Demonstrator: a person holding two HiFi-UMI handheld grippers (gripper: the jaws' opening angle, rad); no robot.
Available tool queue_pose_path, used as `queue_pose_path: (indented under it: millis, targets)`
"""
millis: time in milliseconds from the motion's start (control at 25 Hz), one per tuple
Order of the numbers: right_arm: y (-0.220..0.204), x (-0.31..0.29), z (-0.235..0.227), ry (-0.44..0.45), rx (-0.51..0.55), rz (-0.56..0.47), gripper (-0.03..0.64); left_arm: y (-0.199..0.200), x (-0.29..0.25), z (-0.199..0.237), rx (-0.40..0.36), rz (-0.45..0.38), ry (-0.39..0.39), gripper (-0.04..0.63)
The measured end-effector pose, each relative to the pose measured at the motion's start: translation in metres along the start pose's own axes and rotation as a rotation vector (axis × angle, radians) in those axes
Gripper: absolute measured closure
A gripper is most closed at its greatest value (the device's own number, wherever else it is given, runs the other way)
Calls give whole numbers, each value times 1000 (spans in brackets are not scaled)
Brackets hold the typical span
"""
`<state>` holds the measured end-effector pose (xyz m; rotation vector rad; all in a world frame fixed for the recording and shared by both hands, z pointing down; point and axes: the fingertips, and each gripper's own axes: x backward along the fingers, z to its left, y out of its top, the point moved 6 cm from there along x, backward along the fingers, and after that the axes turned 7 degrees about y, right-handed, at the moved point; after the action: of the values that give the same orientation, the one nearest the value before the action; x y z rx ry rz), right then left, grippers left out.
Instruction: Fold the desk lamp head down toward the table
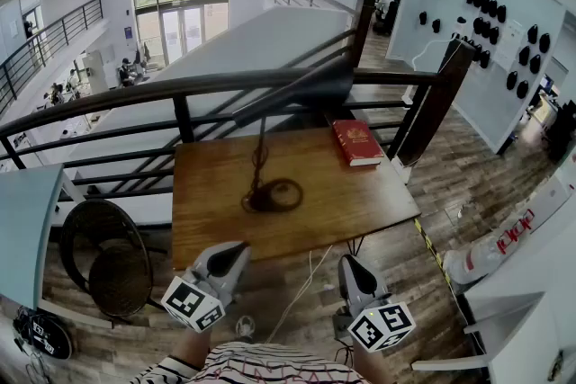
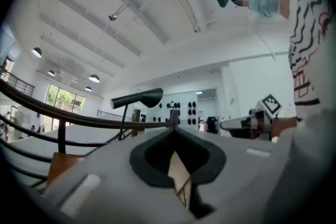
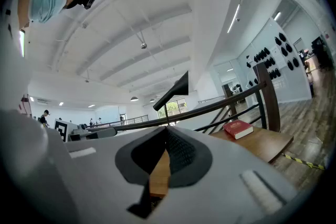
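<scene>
A black desk lamp stands on the wooden table point(image 1: 360, 202), its round base point(image 1: 273, 195) near the middle and a thin stem rising to a long cone head point(image 1: 310, 85) raised high over the far side. The head point(image 2: 137, 98) shows beyond the left jaws and again point(image 3: 173, 93) beyond the right jaws. My left gripper point(image 1: 236, 253) hovers at the table's near edge, left of the base, shut with nothing in it. My right gripper point(image 1: 348, 265) hangs just short of the near edge, also shut and empty. Both sit well below and in front of the lamp head.
A red book point(image 1: 356, 142) lies at the table's far right corner. A dark railing point(image 1: 135, 99) runs behind the table. A round black chair point(image 1: 106, 256) stands left of it. A white cord point(image 1: 301, 288) trails from the near edge to the floor.
</scene>
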<state>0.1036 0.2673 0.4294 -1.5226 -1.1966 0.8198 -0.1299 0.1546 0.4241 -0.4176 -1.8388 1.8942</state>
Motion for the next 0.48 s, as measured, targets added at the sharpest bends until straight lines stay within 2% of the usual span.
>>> queue_pose_path:
  millis: [160,280,360,440,480]
  targets:
    - [2,-19,-10,11,-17,-26,617,-5,-20,11,20,8,-58,594]
    - [3,-37,-10,2,-2,-22,612,-12,-29,26,4,36,-56,592]
    - [5,-52,-9,-7,3,-22,554,-14,-35,43,9,49,-60,589]
    - [7,-70,-5,-21,3,-28,550,-12,-40,64,12,56,-70,480]
    - [8,-79,-3,-29,3,-31,536,-11,-42,74,11,59,-74,462]
